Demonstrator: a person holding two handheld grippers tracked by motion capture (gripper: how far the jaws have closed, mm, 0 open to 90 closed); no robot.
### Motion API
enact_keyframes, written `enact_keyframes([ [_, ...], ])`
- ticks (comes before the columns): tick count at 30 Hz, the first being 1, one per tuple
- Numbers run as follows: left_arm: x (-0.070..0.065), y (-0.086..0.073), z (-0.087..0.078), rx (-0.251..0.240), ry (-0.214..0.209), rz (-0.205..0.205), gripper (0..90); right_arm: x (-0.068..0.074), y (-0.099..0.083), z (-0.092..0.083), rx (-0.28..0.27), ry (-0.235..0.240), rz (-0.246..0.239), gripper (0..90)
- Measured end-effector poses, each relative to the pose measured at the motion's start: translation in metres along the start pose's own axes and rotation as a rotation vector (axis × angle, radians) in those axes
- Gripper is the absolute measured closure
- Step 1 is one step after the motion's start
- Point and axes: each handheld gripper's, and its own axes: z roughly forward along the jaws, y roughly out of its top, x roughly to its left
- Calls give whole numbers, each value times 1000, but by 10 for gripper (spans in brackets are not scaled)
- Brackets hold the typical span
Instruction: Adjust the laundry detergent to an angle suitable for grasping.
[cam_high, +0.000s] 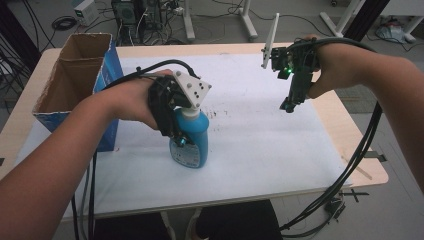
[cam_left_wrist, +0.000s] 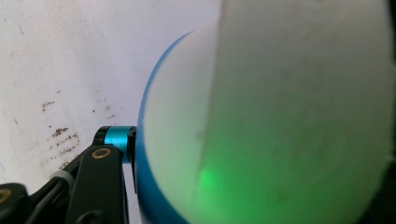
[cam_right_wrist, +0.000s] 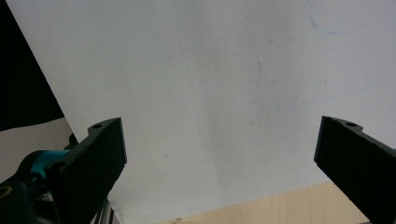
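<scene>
A blue bottle (cam_high: 196, 150) with a white top stands upright on the white sheet (cam_high: 265, 145), left of the middle. My left gripper (cam_high: 181, 139) comes down on it from above and is shut on the bottle around its upper body. Close up, the bottle (cam_left_wrist: 280, 107) looms pale and green-lit, its blue edge pressed against one black finger (cam_left_wrist: 100, 179); the other finger is hidden behind it. My right gripper (cam_high: 287, 106) hangs above the right half of the sheet, pointing down. Its jaws (cam_right_wrist: 219, 140) stand wide open with nothing between them.
An open cardboard box (cam_high: 75, 75) with blue sides stands at the table's left, close to my left forearm. Small brown stains (cam_high: 218, 114) mark the sheet beside the bottle. The wooden table edge (cam_high: 362, 155) runs along the right. Cables hang off the front right corner.
</scene>
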Motion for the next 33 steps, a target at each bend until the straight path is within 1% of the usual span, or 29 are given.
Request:
enact_keyframes([
  [2,-1,0,0,-2,-5,-7,399,0,0,0,0,0,0,15],
  [3,-1,0,-1,0,-1,-4,397,1,0,-1,0,2,4,15],
  [4,-1,0,-1,-5,-1,-15,383,0,0,-1,-3,1,1,16],
  [6,-1,1,-2,-8,8,-12,356,0,-1,-1,-1,0,2,15],
  [8,-2,1,-3,-9,3,-22,349,0,-1,-1,2,0,7,15],
  [11,-2,1,-3,-4,3,-20,339,0,-1,-1,0,0,9,15],
  [14,-3,1,-4,-10,1,-30,335,1,0,-1,-3,-1,6,15],
  [17,-4,1,-6,-15,2,-32,328,1,1,-2,-1,1,5,16],
  [21,-6,1,-7,1,13,-42,306,1,3,-2,-1,1,6,15],
  [24,-7,1,-9,7,21,-43,300,0,3,-1,-6,-1,-9,15],
  [25,-8,1,-9,13,32,-50,285,0,4,-1,-2,-1,-2,15],
  [26,-8,1,-10,18,35,-54,271,0,4,-1,-8,0,-10,16],
  [29,-8,1,-12,28,46,-60,243,0,5,-2,-7,0,-14,15],
  [31,-10,0,-15,37,59,-76,231,1,6,-2,-3,2,-3,15],
  [33,-11,1,-17,49,64,-83,218,0,7,-2,-9,-2,-13,15],
])
